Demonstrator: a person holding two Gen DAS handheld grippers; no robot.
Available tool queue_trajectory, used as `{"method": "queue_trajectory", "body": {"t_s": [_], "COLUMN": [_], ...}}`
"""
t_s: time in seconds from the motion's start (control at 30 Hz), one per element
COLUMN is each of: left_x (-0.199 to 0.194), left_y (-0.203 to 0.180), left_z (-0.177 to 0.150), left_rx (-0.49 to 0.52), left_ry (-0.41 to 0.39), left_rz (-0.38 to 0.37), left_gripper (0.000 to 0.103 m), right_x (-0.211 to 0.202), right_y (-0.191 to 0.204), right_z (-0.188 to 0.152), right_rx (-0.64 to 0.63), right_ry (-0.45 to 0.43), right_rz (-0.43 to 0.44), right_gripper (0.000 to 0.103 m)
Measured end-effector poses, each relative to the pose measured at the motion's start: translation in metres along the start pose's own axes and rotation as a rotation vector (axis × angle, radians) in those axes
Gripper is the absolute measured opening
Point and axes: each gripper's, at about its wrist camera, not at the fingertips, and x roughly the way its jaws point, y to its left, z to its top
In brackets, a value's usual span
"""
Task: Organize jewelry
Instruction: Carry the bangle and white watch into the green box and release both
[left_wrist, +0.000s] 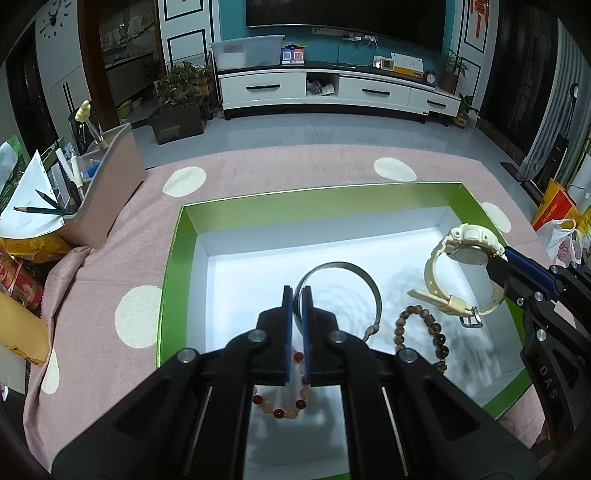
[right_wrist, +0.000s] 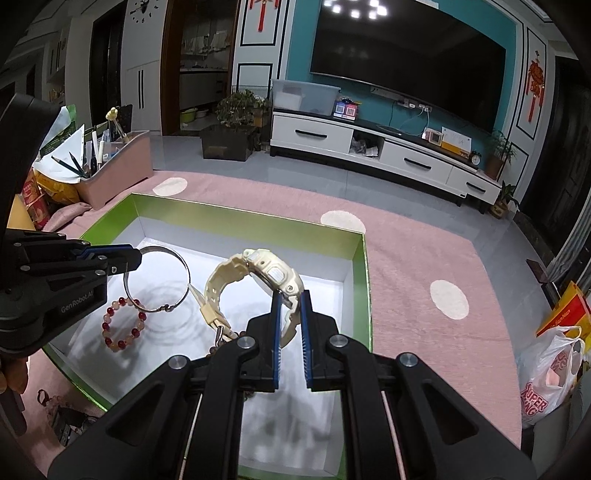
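A green box (left_wrist: 173, 254) with a white floor lies on the pink dotted cloth; it also shows in the right wrist view (right_wrist: 364, 280). My left gripper (left_wrist: 297, 295) is shut on a silver bangle (left_wrist: 364, 282), which it holds upright over the box floor; the bangle also shows in the right wrist view (right_wrist: 184, 266). My right gripper (right_wrist: 290, 299) is shut on a cream watch (right_wrist: 258, 269) by its strap and holds it above the box; the watch also shows in the left wrist view (left_wrist: 461, 251). A red-and-peach bead bracelet (right_wrist: 122, 325) and a brown bead bracelet (left_wrist: 424, 328) lie inside the box.
A pink organizer bin (left_wrist: 110, 192) with pencils and papers stands at the left of the cloth. More beaded items (right_wrist: 51, 402) lie outside the box at its near left. A white plastic bag (right_wrist: 546, 373) and a yellow bag lie to the right.
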Motion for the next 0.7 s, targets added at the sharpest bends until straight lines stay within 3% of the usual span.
{"method": "queue_trajectory", "body": {"t_s": [0.7], "left_x": [0.012], "left_y": [-0.001], "left_z": [-0.001], "left_rx": [0.002], "left_ry": [0.026], "left_rz": [0.001], "left_gripper": [0.006], "right_x": [0.015], "right_y": [0.001], "right_z": [0.005], "right_rx": [0.022], "right_ry": [0.024], "right_rz": [0.017], "right_gripper": [0.010]}}
